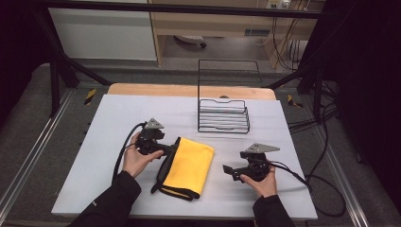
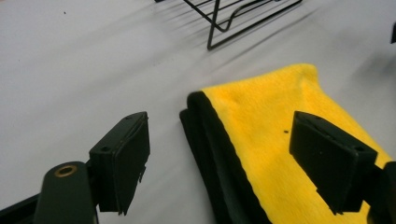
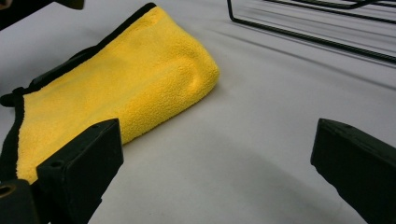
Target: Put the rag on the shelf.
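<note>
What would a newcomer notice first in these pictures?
First, the bright yellow cloth, folded and edged in black, lying on the white table between the two grippers. Behind it stands a black wire rack. The left gripper is at the cloth's edge, the right gripper apart from it, both open.

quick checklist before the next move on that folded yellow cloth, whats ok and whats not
1. Left gripper jaws open: ok, wide apart, straddling the black-trimmed edge without pressing it.
2. Right gripper jaws open: ok, nothing between them but bare table.
3. Yellow cloth folded flat on the table: ok, black border along its left edge.
4. Cloth free of both grippers: ok, neither grips it.
5. Wire rack clear of the cloth: ok, it stands apart behind it.
6. Layers aligned inside the fold: cannot tell.
</note>
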